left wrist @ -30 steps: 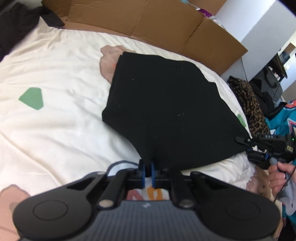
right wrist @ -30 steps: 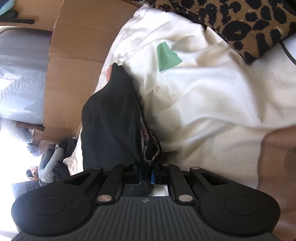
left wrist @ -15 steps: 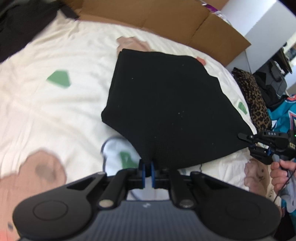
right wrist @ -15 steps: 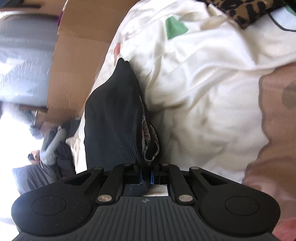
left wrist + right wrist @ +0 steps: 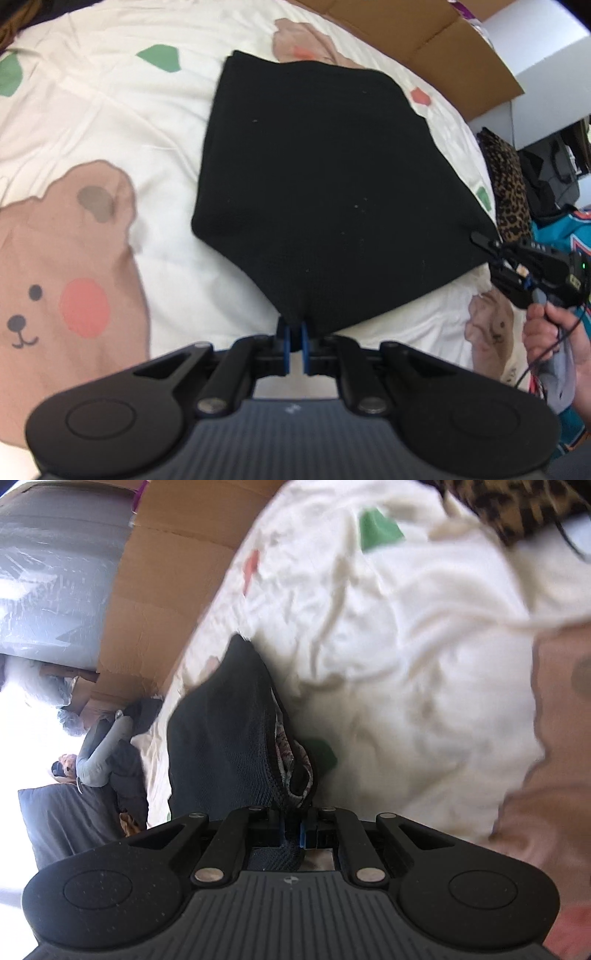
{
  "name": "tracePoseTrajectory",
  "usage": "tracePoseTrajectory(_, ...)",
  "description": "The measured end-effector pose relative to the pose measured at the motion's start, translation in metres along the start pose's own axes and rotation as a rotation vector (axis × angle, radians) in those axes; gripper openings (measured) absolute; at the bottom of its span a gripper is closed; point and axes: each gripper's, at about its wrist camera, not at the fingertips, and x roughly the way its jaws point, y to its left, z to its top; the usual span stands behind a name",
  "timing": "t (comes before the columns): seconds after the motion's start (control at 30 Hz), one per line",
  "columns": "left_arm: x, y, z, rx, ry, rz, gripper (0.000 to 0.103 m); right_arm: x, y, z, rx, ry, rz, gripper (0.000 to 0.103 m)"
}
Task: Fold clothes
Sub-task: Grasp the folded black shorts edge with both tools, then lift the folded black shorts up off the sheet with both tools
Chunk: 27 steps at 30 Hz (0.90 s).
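Black garment (image 5: 325, 192) on bear-print sheet (image 5: 92, 122); cardboard (image 5: 436, 40) behind.

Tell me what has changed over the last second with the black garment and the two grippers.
The black garment has been dragged across the bear-print bedsheet: the bear face, earlier barely in view, now lies beside its left edge in the left wrist view. Nothing was taken hold of or let go. The left gripper stays shut on the near corner, the right gripper on the other; the garment remains spread flat.
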Motion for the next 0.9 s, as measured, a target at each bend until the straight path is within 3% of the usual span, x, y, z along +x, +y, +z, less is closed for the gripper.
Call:
tracePoseTrajectory(0.57, 0.011, -0.036, -0.002, 0.058, 0.103, -0.199, 0.006, -0.012, 0.025, 0.072, -0.044, -0.108, -0.005, 0.005)
tracePoseTrajectory(0.9, 0.047, -0.069, 0.01, 0.087, 0.138, -0.309, 0.005, -0.002, 0.039, 0.116, -0.114, -0.125, -0.019, 0.005)
